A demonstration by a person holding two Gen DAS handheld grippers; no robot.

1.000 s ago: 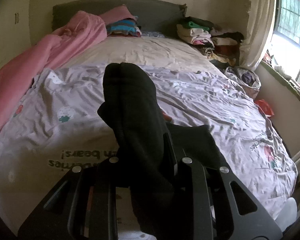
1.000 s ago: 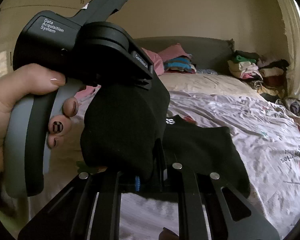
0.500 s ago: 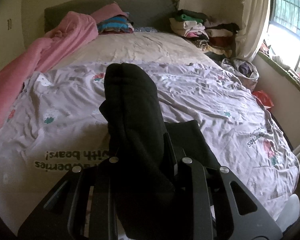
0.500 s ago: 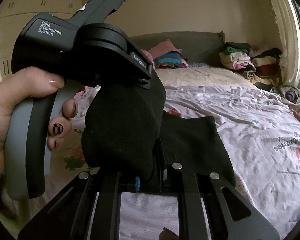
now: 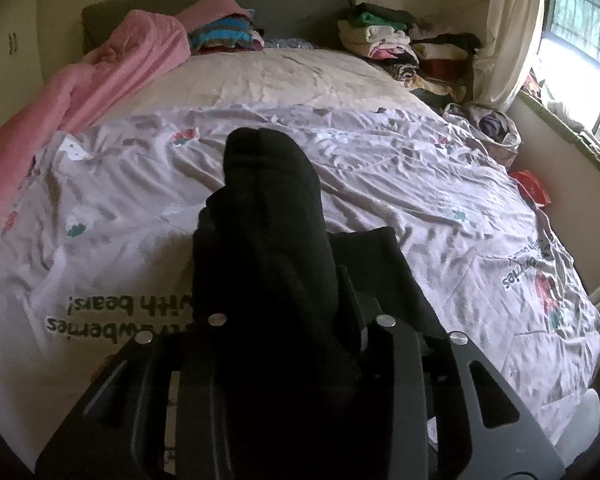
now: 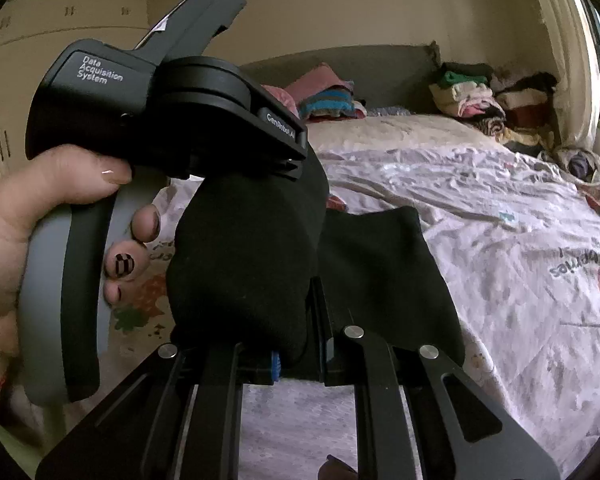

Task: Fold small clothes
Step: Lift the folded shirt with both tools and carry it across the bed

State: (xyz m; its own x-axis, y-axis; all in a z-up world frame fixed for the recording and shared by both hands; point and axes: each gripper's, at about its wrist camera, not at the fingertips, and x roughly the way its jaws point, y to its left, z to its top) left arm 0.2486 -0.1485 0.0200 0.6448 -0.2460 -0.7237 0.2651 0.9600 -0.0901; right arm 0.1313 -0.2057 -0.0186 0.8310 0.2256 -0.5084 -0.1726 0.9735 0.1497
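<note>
1. A bedroom with cream walls; a wide bed with a grey padded headboard (image 5: 300, 4) fills both views, and a wrinkled pale lilac printed bedsheet (image 5: 440, 184) covers its nearer part, with a beige sheet (image 5: 280, 76) beyond.
2. At the left edge of the bed lies a rumpled pink fleece blanket (image 5: 80, 92); beside it, against the headboard, sits a small pile of striped teal and pink folded clothes (image 5: 224, 34).
3. In the middle, a black fabric garment (image 5: 268, 208) is held up above the bedsheet; part of it hangs towards the sheet at the right.
4. The left gripper (image 5: 276, 320) has its fingers closed onto the black cloth, which bulges up between them and hides the tips.
5. In the right wrist view, the person's left hand (image 6: 32, 232) wraps the grey handle of that gripper, seen at the left.
6. The right gripper (image 6: 296, 344) also pinches the same garment, its fingers drawn close together with cloth between them.
7. To the right by the headboard is a taller heap of mixed folded clothes (image 5: 392, 40), next to a cream curtain (image 5: 512, 32) and a bright barred window (image 5: 580, 20).
8. The garment's overall shape is hard to make out, and fisheye edges cut off the bed's near corners.
</note>
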